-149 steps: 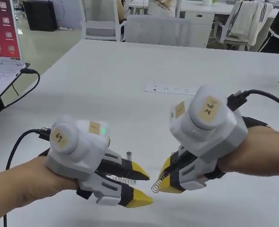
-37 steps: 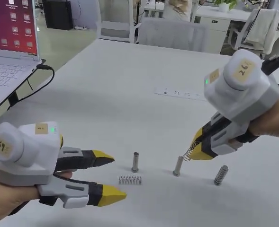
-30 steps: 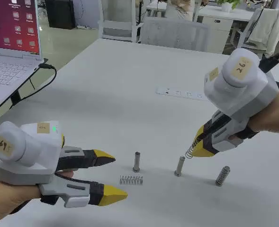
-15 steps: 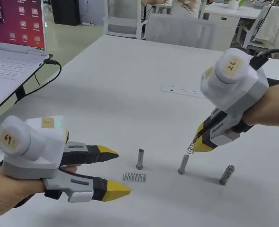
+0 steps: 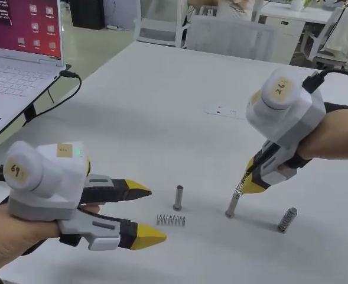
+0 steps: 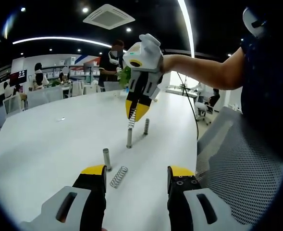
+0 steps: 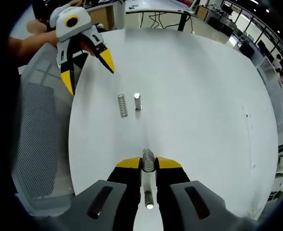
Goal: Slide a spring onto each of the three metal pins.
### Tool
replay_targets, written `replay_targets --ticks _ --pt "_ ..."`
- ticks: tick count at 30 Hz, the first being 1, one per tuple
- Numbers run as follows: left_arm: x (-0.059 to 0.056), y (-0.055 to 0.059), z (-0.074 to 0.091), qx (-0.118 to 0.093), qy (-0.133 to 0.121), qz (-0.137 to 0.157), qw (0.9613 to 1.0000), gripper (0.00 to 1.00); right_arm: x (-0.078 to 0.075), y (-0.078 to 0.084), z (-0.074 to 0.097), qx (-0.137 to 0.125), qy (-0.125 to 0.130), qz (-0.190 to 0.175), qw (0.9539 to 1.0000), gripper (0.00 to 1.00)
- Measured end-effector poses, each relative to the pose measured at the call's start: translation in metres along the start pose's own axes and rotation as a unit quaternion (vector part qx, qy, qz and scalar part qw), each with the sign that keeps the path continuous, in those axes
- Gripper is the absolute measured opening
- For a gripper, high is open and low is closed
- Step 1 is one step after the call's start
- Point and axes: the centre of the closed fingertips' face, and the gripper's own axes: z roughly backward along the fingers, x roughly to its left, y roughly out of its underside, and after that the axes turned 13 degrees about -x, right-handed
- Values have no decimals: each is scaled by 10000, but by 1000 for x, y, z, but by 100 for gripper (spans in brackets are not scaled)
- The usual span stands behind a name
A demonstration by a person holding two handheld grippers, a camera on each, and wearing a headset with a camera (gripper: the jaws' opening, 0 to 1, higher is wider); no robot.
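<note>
- Laptop (image 5: 14,53) open at the far left, beside the white surface (image 5: 162,118), a cable plugged into its side.
- Left gripper (image 5: 149,213) is low over the near left part of the surface. Its yellow-tipped jaws are spread wide with nothing between them, and they point toward the pins.
- Loose spring (image 5: 171,220) lies flat on the surface just ahead of the left gripper's tips.
- Bare pin (image 5: 178,197) stands upright just behind the loose spring, close to it but apart.
- Middle pin (image 5: 232,205) stands to the right of the bare pin. The lower end of the held spring (image 5: 240,188) meets its top. I cannot tell whether the coil is over the pin.
- Right gripper (image 5: 253,184) slants down above the middle pin, jaws clamped on the held spring's upper end.
- Third pin (image 5: 287,219), farthest right, stands with a spring already around it.
- Power strip (image 5: 224,110) lies farther back on the surface.
</note>
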Motion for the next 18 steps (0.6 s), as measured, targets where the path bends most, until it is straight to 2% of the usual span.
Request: replay_targets --ticks 18 --pt "0 -1 0 -21 6 -1 10000 45 -1 9 -14 207 -81 -45 9997 9"
